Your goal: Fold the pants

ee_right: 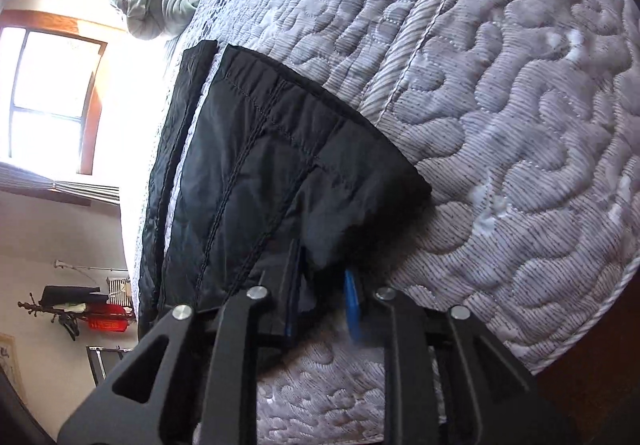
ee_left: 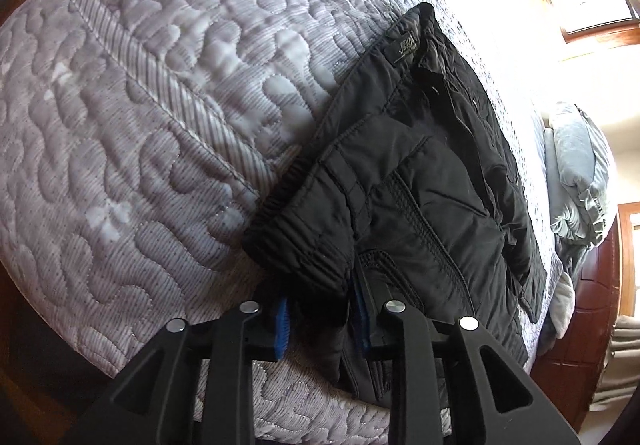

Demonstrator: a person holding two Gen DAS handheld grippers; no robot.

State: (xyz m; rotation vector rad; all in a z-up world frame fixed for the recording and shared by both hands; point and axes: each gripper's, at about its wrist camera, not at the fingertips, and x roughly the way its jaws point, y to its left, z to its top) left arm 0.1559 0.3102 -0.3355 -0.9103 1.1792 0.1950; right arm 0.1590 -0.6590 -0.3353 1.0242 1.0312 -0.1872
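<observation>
Over the quilt (ee_left: pixel 140 105), both grippers tilt down gripping pants (ee_left: pixel 420 185).

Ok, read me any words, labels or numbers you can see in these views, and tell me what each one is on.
Woven label inside the waistband of the black pants: light lettering, too small and blurred to read.
Red item on the coat rack in the right wrist view: dark marks, too small to read.
Quilted bedspread: stitched pattern only, no text.
No other writing or numbers visible.
</observation>
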